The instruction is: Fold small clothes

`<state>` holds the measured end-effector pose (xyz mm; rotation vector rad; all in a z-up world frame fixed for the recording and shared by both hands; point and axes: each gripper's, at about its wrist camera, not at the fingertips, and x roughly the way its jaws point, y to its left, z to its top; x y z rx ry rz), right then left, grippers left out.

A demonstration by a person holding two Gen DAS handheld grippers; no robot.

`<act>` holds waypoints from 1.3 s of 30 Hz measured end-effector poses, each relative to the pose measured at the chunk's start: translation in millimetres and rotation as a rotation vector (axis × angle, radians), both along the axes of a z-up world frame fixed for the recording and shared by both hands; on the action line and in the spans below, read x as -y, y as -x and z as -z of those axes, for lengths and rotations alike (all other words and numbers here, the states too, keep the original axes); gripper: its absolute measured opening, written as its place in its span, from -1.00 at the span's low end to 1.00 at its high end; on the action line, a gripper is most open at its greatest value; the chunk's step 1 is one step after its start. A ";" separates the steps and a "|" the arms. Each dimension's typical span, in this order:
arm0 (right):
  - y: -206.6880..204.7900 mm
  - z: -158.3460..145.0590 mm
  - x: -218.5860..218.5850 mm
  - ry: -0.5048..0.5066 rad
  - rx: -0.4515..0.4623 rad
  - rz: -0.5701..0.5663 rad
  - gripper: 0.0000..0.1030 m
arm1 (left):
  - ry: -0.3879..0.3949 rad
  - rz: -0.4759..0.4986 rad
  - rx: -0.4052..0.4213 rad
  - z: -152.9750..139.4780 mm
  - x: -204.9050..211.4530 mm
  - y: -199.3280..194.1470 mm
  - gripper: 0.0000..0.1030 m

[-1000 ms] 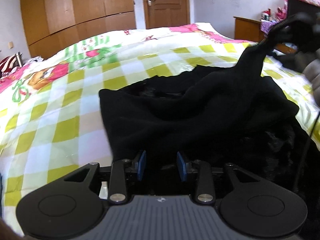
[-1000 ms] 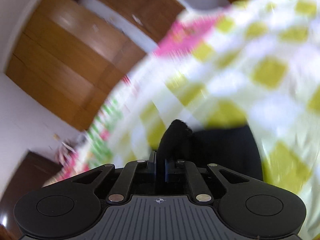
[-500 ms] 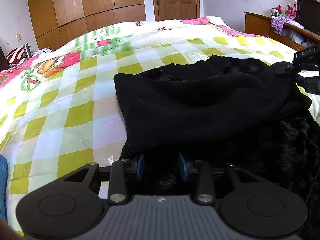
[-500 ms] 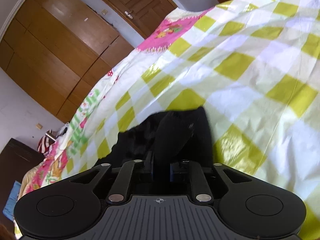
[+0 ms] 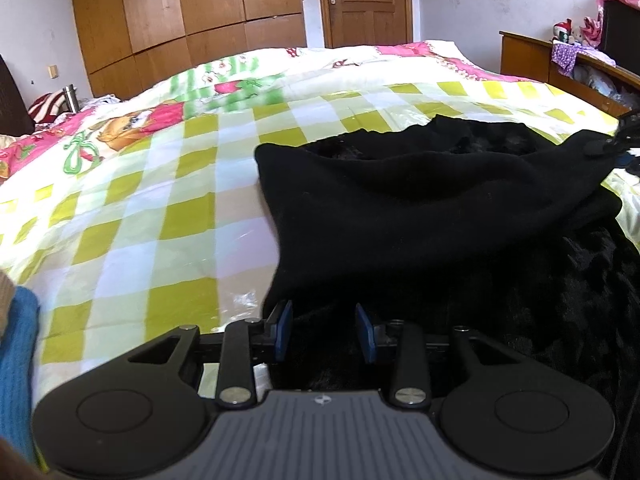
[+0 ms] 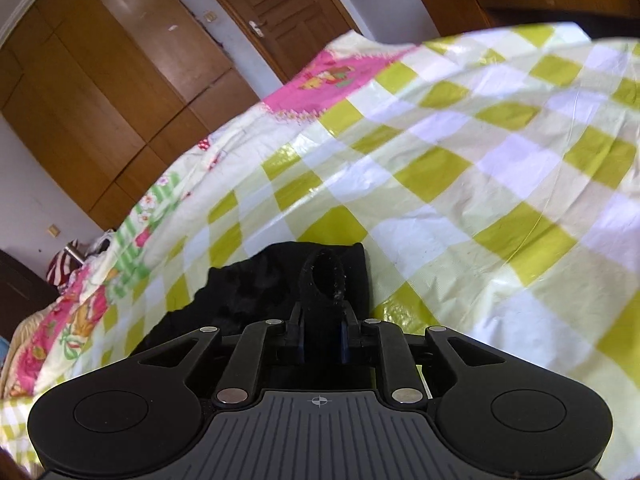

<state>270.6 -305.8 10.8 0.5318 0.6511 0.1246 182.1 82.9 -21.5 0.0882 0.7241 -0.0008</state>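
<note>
A black garment [image 5: 420, 208] lies on the yellow-and-white checked bedcover [image 5: 160, 200], with one smooth layer folded over a fuzzier layer near me. My left gripper [image 5: 325, 334] hovers low over its near edge, pads apart, with fuzzy cloth under and between them but not pinched. My right gripper [image 6: 321, 340] is low at the garment's far right corner and also shows at the right edge of the left wrist view [image 5: 628, 132]. Its jaws stand slightly apart, and a loose hollow fold of the black garment [image 6: 256, 296] still sits between them.
A blue cloth [image 5: 16, 340] lies at the bed's near left edge. A wooden wardrobe [image 5: 192, 20] and door [image 5: 366, 0] stand behind the bed, a wooden cabinet [image 5: 560, 60] with clutter to the right, and piled clothes [image 5: 48, 104] at far left.
The right gripper came down from high on the right, laying the lifted black flap over the rest of the garment. Its jaws parted from a tight pinch. The left gripper shifted slightly.
</note>
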 end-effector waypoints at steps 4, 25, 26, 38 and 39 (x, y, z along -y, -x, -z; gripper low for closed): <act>19.6 -7.0 -12.1 0.089 0.027 -0.063 -0.63 | -0.001 -0.099 -0.014 0.9 -15.1 -3.9 0.01; -3.8 -52.9 -143.3 0.392 0.267 -0.176 -0.56 | 0.054 -0.139 0.090 6.0 -32.1 -10.3 0.29; -6.0 -54.0 -143.9 0.370 0.268 -0.202 -0.56 | 0.068 -0.141 0.094 7.1 -34.3 -9.8 0.29; -88.2 3.4 -292.4 0.315 0.065 -0.872 -0.56 | 0.153 -0.182 0.149 15.1 -48.2 -2.4 0.39; -86.6 3.4 -299.5 0.341 0.070 -0.890 -0.77 | 0.157 -0.187 0.156 14.8 -49.2 -1.3 0.39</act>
